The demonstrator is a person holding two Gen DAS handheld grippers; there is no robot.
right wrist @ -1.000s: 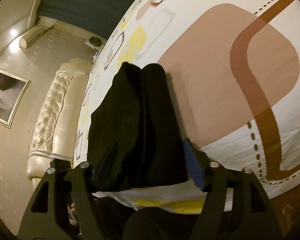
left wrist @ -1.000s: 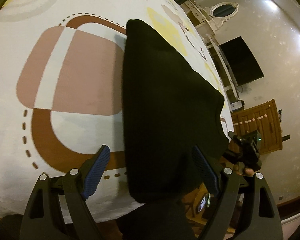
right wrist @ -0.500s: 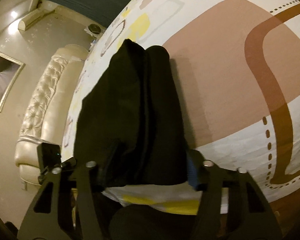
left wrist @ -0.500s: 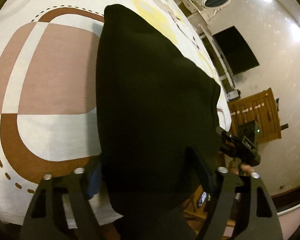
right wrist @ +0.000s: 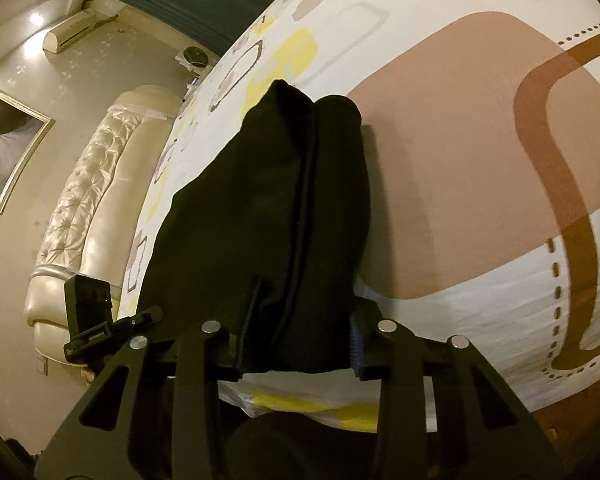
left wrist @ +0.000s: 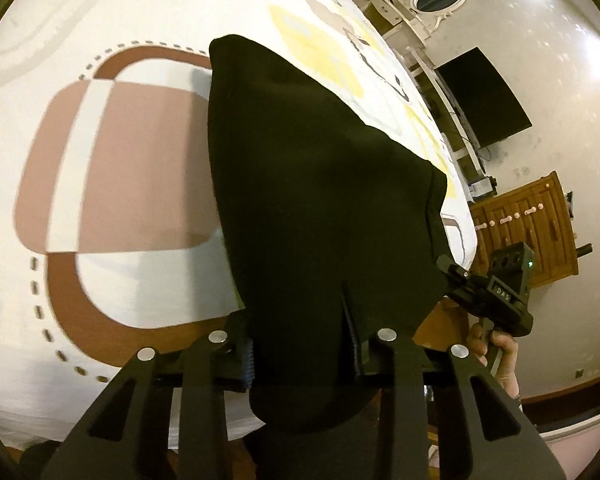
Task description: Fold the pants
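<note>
Folded black pants (left wrist: 320,208) lie lengthwise on the patterned bed sheet (left wrist: 112,168), their near end hanging over the bed's edge. My left gripper (left wrist: 300,354) has its jaws closing on that near end; the cloth fills the gap and is creased against the right finger (left wrist: 354,344). In the right wrist view the same pants (right wrist: 268,208) show a long seam down the middle. My right gripper (right wrist: 300,342) is also closing, with the near corner bunched between its pads. Each gripper shows in the other's view: the right gripper (left wrist: 496,292), the left gripper (right wrist: 88,316).
The bed sheet (right wrist: 460,160) spreads wide beside the pants. A padded cream headboard (right wrist: 88,200) stands at the left, a wooden cabinet (left wrist: 528,224) and a dark screen (left wrist: 480,96) at the right. A hand (left wrist: 496,344) holds the right gripper's handle.
Both grippers' jaws have narrowed from wide apart to pinching the near end of the pants. The cloth now bunches between the fingers. The pants have stayed in place on the bed.
</note>
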